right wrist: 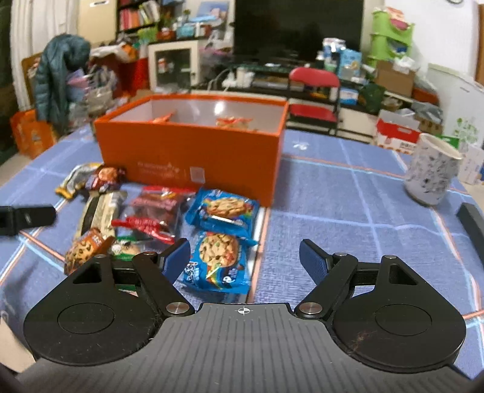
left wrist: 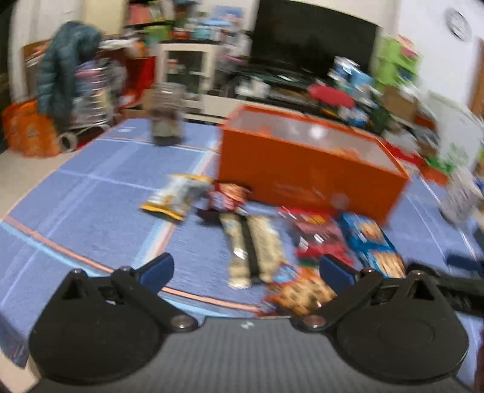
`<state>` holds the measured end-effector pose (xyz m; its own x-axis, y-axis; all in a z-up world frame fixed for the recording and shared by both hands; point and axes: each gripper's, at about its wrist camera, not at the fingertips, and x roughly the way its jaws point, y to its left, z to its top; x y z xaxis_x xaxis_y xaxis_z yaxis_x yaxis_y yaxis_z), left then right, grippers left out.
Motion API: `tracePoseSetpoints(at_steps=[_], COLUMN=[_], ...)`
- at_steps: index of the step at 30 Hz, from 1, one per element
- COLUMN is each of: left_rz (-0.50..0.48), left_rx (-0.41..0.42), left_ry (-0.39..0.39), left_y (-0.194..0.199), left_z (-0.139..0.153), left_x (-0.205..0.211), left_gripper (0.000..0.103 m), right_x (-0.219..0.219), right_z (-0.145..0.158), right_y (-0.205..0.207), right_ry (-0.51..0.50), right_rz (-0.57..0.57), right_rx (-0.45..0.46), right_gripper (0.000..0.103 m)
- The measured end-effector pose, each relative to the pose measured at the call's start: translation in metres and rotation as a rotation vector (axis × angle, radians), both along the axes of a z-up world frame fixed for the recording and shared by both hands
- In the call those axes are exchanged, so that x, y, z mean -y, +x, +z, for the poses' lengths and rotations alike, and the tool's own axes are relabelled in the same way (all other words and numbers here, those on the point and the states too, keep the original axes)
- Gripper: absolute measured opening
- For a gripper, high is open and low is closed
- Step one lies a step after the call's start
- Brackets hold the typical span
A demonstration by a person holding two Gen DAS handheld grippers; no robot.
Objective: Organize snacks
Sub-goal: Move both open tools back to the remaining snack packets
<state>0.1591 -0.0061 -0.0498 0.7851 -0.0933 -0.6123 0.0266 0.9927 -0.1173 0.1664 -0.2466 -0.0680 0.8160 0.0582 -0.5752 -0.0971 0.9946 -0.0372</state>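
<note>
Far left on the surface [right wrist: 348, 193], a blue checked cloth w/ orange lines, a yellow-edged snack bag [right wrist: 74, 178] lies flat beside a dark red cookie pack [right wrist: 106, 177]. Next come two pale bars [right wrist: 99, 211] side by side, a brown choc-chip cookie pack [right wrist: 83, 249], red wrappers [right wrist: 151, 214], then two blue cookie packs [right wrist: 222, 234] one in front of the other. All loose and bunched right in front of the orange box [right wrist: 193, 151], prob. so each is a short lift over its wall. Box is open-topped, a couple of packs already inside, so sorting looks partly done.

Left gripper [left wrist: 246, 270] hangs over the pale bars w/ jaws spread wide, nothing between them. Right gripper [right wrist: 245, 258] sits above the nearer blue cookie pack, jaws about mid-width, also empty; its left pad overlaps the pack's edge in view, contact unclear. Both angled down at the pile, likely lining up the next picks.

Further right a speckled white cup [right wrist: 432, 169] stands upright, well apart from the snacks. Room behind: teal jacket [right wrist: 57, 78] on a cluttered rack, white cabinet [right wrist: 174, 65], dark TV [right wrist: 298, 27], red folding chair [right wrist: 314, 93], cardboard boxes.
</note>
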Motion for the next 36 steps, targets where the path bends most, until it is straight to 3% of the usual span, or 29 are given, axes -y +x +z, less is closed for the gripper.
tracePoseSetpoints(at_steps=[3,8,10,11,12,16,21,24,26,30,36], left_rz=[-0.042,-0.039,-0.046,-0.046,-0.055,-0.062,-0.060,-0.058,-0.087,-0.149,-0.166], left_rx=[-0.036,-0.030,-0.038,-0.045,-0.056,-0.060,-0.065,-0.059,-0.027,-0.009,-0.054], left_ry=[0.015,-0.002,0.001,-0.001,-0.010,-0.013,-0.036,-0.086,-0.113,-0.047,-0.068], left_y=[0.005,0.004,0.004,0.005,0.006,0.008,0.013,0.011,0.006,0.005,0.016], left_z=[-0.009,-0.012,-0.015,-0.016,-0.018,-0.021,-0.025,-0.020,-0.013,-0.016,-0.027], left_x=[0.007,0.004,0.005,0.006,0.005,0.009,0.012,0.012,0.014,0.028,0.026], left_gripper=[0.102,0.102,0.102,0.102,0.102,0.102,0.101,0.101,0.101,0.101,0.101], right_x=[-0.004,-0.014,-0.013,-0.011,-0.010,-0.016,-0.013,-0.022,-0.023,-0.025,-0.021], right_z=[-0.008,-0.015,-0.022,-0.026,-0.031,-0.037,-0.035,-0.036,-0.038,-0.038,-0.041], right_y=[0.010,0.028,0.040,0.045,0.050,0.050,0.047,0.043,0.039,0.040,0.040], right_ry=[0.003,0.001,0.045,0.074,0.101,0.084,0.096,0.008,0.010,0.007,0.009], right_rz=[0.020,0.048,0.052,0.051,0.044,0.035,0.048,0.096,0.098,0.111,0.105], right_rx=[-0.028,-0.042,-0.103,-0.146,-0.184,-0.184,-0.212,-0.219,-0.208,-0.212,-0.213], right_gripper=[0.070,0.072,0.055,0.050,0.049,0.051,0.046,0.051,0.060,0.069,0.080])
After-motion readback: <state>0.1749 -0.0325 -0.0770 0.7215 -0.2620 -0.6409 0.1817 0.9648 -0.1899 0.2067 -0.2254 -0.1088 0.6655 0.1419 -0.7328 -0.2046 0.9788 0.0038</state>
